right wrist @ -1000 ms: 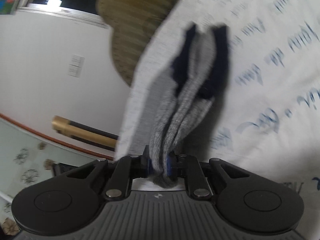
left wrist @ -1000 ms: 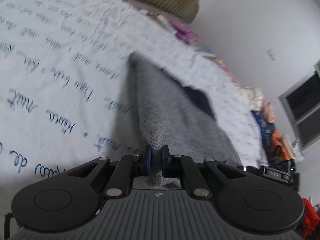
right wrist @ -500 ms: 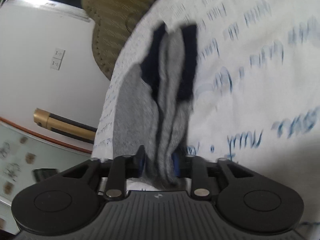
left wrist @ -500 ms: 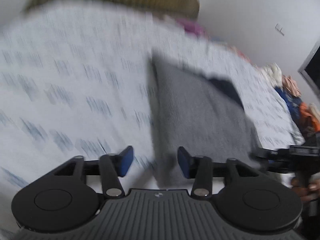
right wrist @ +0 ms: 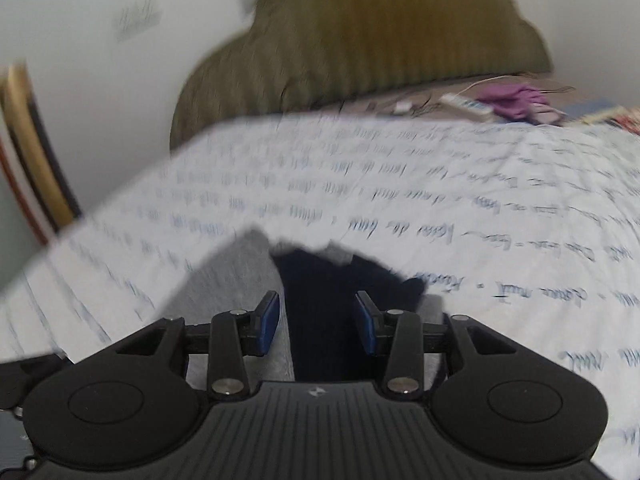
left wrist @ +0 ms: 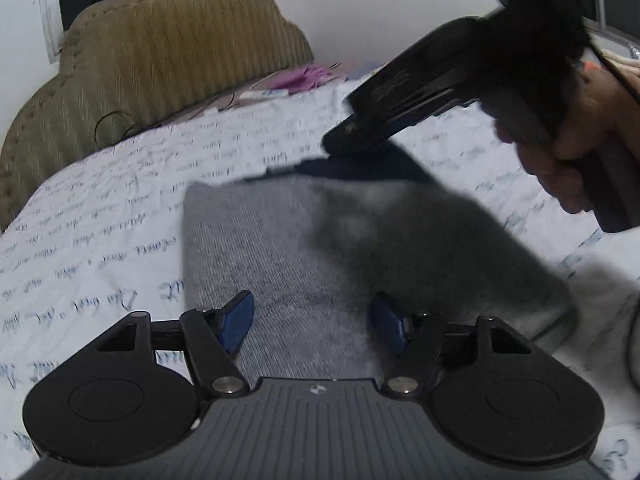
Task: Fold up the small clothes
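A grey knitted garment with dark navy parts lies flat and folded on the white bedsheet printed with blue writing. My left gripper is open just above its near edge, blue pads apart. My right gripper is open over the garment's navy end, with grey fabric to its left. In the left wrist view the right gripper's black body, held by a hand, hovers over the garment's far navy edge.
An olive padded headboard stands at the far end of the bed. A purple cloth and small items lie below it. A white wall is behind, and a gold-and-black pole stands at the left in the right wrist view.
Both grippers were shut on the garment and held it up; both have opened. The garment now lies flat on the bed, and both views have swung toward the headboard.
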